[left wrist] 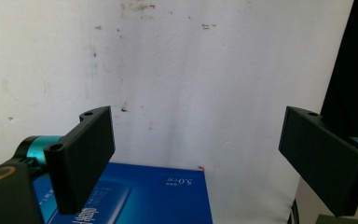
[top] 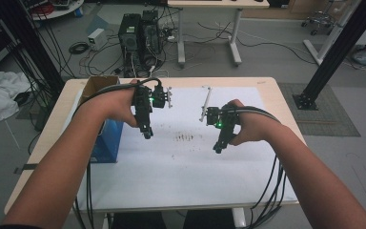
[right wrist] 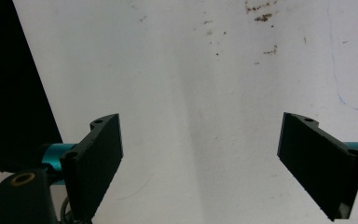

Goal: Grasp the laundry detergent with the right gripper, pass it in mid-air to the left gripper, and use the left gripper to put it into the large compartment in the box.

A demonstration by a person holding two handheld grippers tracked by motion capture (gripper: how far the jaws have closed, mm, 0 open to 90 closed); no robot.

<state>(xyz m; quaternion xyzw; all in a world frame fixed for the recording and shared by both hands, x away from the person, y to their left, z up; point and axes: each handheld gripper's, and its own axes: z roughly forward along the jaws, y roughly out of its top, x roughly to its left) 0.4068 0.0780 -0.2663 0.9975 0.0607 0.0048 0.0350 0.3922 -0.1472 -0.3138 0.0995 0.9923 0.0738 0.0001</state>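
- My left gripper (top: 146,135) has its jaws spread wide with nothing between them, hovering just beside the flat blue printed cardboard box (top: 107,140), which lies at the table's 9 o'clock edge.
- My right gripper (top: 218,149) is likewise gaping and empty over the stained white paper sheet (top: 181,176), toward 3 o'clock.
- I judge the box is set down; no grasp is under way.

Left claw (top: 147,135) and right claw (top: 217,149) gape, seemingly empty.
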